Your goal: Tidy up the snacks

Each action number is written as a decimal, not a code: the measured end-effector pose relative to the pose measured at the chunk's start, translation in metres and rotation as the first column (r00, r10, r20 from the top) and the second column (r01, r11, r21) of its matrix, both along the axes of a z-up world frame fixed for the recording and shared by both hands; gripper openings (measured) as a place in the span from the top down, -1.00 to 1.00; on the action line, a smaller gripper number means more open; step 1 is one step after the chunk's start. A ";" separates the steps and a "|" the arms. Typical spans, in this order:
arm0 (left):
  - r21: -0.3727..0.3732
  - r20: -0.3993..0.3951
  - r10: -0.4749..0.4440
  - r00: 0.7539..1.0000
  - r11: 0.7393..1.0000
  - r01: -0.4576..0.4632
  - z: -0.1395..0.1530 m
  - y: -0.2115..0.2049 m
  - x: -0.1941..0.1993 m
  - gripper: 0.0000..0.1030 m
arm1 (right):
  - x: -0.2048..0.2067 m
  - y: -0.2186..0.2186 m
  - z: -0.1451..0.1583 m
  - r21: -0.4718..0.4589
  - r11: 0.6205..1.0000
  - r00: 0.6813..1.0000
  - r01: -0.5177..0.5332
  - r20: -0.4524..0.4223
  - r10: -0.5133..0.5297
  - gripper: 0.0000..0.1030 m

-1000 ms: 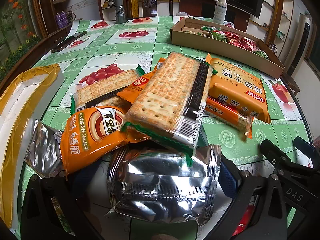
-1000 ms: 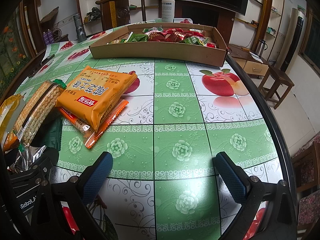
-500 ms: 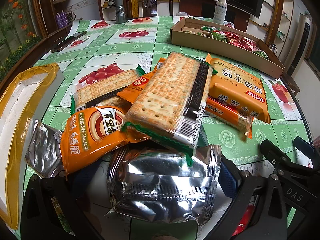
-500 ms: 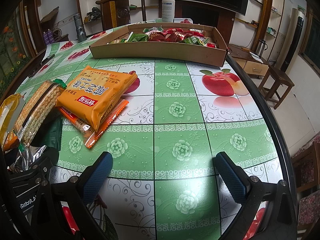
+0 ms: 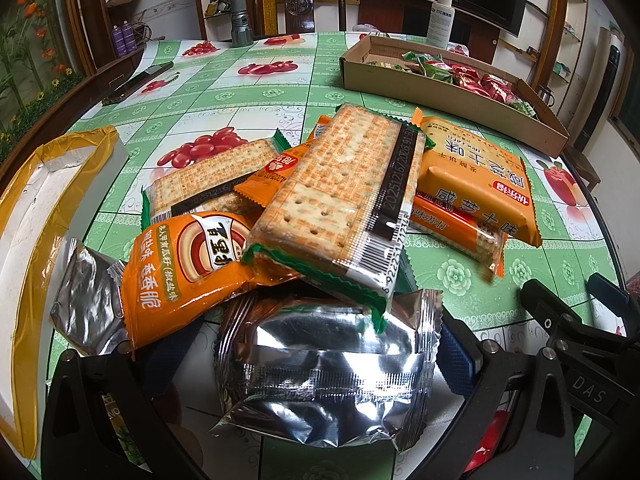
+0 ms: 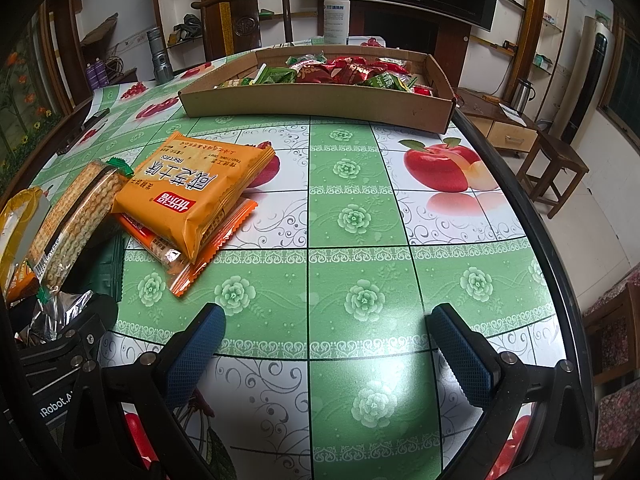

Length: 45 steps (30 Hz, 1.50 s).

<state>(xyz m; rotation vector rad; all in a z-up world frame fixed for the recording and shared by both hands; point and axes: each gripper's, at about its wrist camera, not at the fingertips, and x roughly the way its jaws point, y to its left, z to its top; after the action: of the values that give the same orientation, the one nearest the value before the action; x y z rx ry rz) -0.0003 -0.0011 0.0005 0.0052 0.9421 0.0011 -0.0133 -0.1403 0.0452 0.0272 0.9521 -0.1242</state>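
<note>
1. The white box (image 5: 24,216) with yellow tape sits at far left, empty as far as it shows.
2. The left hand-held gripper (image 5: 320,364) straddles a crinkled silver foil packet (image 5: 324,368); whether it is pinching, I cannot tell.
3. Glossy orange packs and a ridged cracker sleeve (image 5: 340,200) remain heaped on the surface (image 6: 360,220).
4. The right hand-held gripper (image 6: 324,340) gapes, empty.
5. The cardboard tray (image 6: 320,100) holds small wrapped snacks, so sorting seems partly done.
</note>
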 end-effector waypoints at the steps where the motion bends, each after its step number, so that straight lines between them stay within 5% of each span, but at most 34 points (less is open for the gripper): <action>1: 0.000 0.000 0.000 1.000 1.000 0.000 0.000 0.000 0.000 -1.00 | 0.000 0.000 0.000 0.000 1.000 1.000 0.000 0.000 0.000 -1.00; 45: -0.003 -0.003 0.020 1.000 1.000 -0.020 0.000 0.003 -0.001 -1.00 | -0.011 0.002 0.002 0.010 0.999 0.999 0.051 -0.019 -0.050 -1.00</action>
<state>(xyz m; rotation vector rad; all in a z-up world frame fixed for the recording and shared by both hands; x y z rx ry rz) -0.0015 0.0022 0.0003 -0.0074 0.9451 0.0176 -0.0242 -0.1388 0.0477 0.0600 0.9714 -0.1662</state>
